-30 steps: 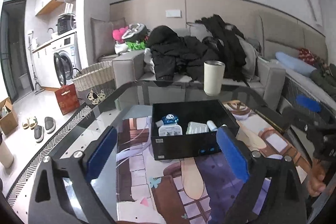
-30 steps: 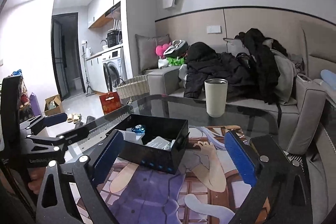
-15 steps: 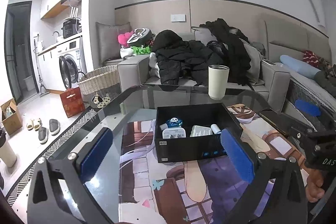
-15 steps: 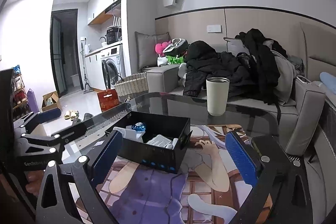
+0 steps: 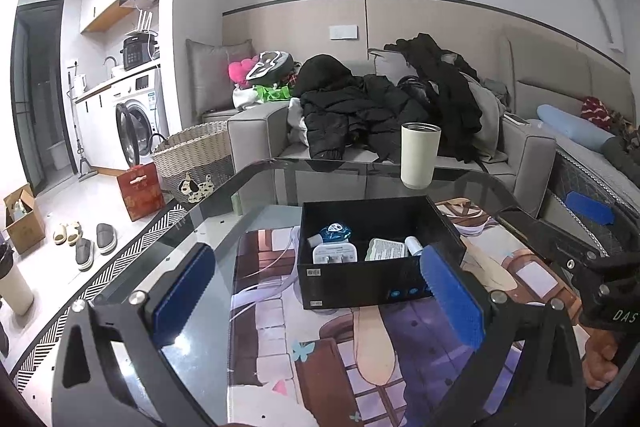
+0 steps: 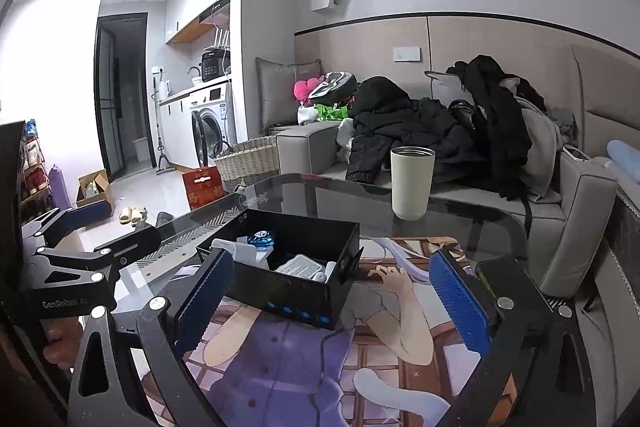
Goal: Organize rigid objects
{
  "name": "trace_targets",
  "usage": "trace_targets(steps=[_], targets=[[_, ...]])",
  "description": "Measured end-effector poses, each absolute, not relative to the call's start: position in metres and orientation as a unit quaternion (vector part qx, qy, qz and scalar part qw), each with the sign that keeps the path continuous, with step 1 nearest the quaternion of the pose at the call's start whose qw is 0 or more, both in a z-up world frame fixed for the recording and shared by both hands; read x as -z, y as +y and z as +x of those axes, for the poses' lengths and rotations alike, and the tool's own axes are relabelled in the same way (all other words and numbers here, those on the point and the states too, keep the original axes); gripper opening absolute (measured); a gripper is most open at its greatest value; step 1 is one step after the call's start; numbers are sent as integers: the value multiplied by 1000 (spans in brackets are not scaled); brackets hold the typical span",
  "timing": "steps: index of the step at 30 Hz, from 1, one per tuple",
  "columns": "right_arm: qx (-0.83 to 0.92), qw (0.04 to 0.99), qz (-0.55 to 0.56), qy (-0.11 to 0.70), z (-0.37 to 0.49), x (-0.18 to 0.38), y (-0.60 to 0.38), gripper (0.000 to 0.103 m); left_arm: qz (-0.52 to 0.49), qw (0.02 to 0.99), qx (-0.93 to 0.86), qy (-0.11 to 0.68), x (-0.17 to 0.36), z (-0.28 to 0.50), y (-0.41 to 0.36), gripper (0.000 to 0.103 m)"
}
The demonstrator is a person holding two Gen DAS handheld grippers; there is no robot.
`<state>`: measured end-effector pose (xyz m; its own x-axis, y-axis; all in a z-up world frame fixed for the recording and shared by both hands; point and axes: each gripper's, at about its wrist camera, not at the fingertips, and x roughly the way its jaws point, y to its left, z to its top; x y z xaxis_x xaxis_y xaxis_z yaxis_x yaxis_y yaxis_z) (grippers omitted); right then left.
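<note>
A black open box [image 5: 372,279] [image 6: 296,297] sits on the printed mat of a glass table. Inside lie a white charger [image 5: 335,254], a blue round item [image 5: 335,231] [image 6: 261,239], a white packet [image 5: 387,249] [image 6: 299,264] and a small white tube [image 5: 413,245]. My left gripper [image 5: 320,293] is open and empty, held above the mat in front of the box. My right gripper [image 6: 332,301] is open and empty, near the box's right front. Each gripper shows at the edge of the other's view.
A cream tumbler [image 5: 420,155] [image 6: 412,183] stands at the table's far edge [image 5: 360,163]. A grey sofa [image 5: 528,163] piled with dark clothes lies behind. A wicker basket [image 5: 192,155], red bag [image 5: 141,191] and slippers [image 5: 86,239] are on the floor at left.
Both grippers have drawn back slightly and risen, so the box looks a little smaller and farther. Nothing in the box has moved.
</note>
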<state>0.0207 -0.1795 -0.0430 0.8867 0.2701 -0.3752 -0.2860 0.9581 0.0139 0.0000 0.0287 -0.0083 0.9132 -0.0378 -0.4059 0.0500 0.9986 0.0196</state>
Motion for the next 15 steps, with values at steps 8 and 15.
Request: trace_targets(steps=[8, 15], targets=[[-141, 970, -25, 195, 22, 44, -180, 100, 16, 977, 25, 211, 9, 4, 28, 103], [-141, 970, -24, 195, 21, 44, -180, 100, 16, 977, 25, 212, 9, 5, 28, 103]])
